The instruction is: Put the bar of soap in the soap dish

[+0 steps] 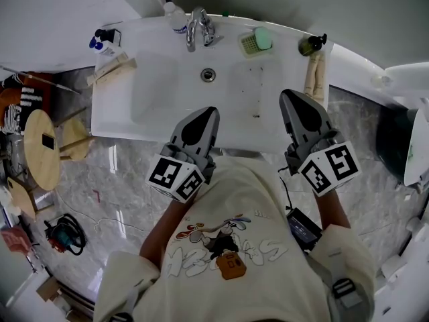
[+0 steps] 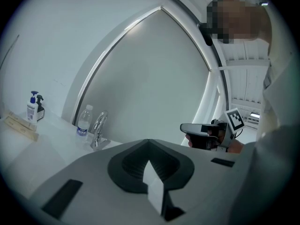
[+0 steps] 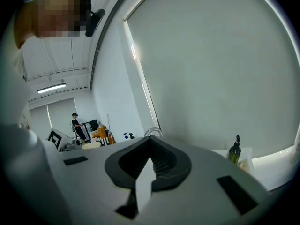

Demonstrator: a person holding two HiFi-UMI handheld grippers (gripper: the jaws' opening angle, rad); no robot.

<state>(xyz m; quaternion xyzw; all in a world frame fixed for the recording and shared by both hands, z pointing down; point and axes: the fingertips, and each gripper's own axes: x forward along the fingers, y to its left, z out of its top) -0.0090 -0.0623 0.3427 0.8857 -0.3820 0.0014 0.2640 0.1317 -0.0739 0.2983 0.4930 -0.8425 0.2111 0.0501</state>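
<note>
Head view: bar of soap (image 1: 263, 38) sits in the soap dish (image 1: 249, 44) at the sink's (image 1: 114, 106) back edge, so left claw (image 1: 204, 113) and right claw (image 1: 292, 98) hover shut and empty by the front edge, job's probably done.

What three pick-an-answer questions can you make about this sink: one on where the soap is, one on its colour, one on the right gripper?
1. Where is the soap?
A. on the floor
B. on the dish beside the tap
C. held in a gripper

2. What colour is the soap?
A. red
B. black
C. green

3. How are the right gripper's jaws?
A. shut, with nothing between them
B. wide open
C. shut on the soap

Answers:
1. B: the head view shows it on the dish at the sink's back edge.
2. C: it is pale green.
3. A: its own view shows the jaws together and empty.
</note>
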